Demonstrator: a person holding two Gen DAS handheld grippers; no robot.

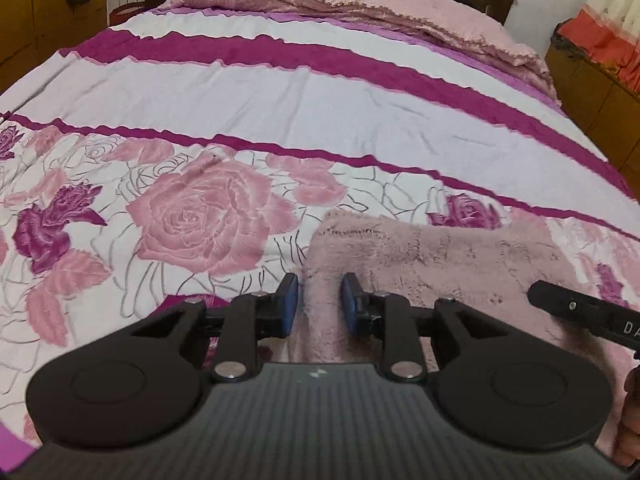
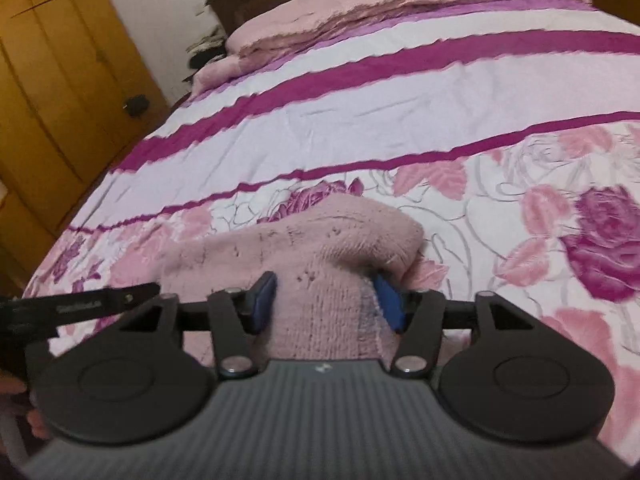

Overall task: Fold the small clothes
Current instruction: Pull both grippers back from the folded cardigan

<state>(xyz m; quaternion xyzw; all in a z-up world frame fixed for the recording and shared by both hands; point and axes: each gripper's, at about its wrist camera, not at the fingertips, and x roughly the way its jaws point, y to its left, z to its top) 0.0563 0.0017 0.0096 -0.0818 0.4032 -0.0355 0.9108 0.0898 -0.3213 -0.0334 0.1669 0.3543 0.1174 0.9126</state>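
The fuzzy pink garment (image 1: 440, 256) lay on the bed (image 1: 320, 92), near its closest edge, on the rose-printed part of the cover, and both tools were at work on it. The left tool (image 1: 320, 300) straddled a ridge of the pink cloth at the garment's left end, blue pads narrowly apart with the fabric bunched between them; whether they truly pinched it was hard to call. The right tool (image 2: 326, 300) stood wider, a thick hump of the knit filling its gap, its right pad against the cloth and its left pad just clear. The garment looked lumpy and rounded, with no crisp folded edge showing. By my reckoning the fold was only starting: edges gathered, nothing laid over, flattened or squared.
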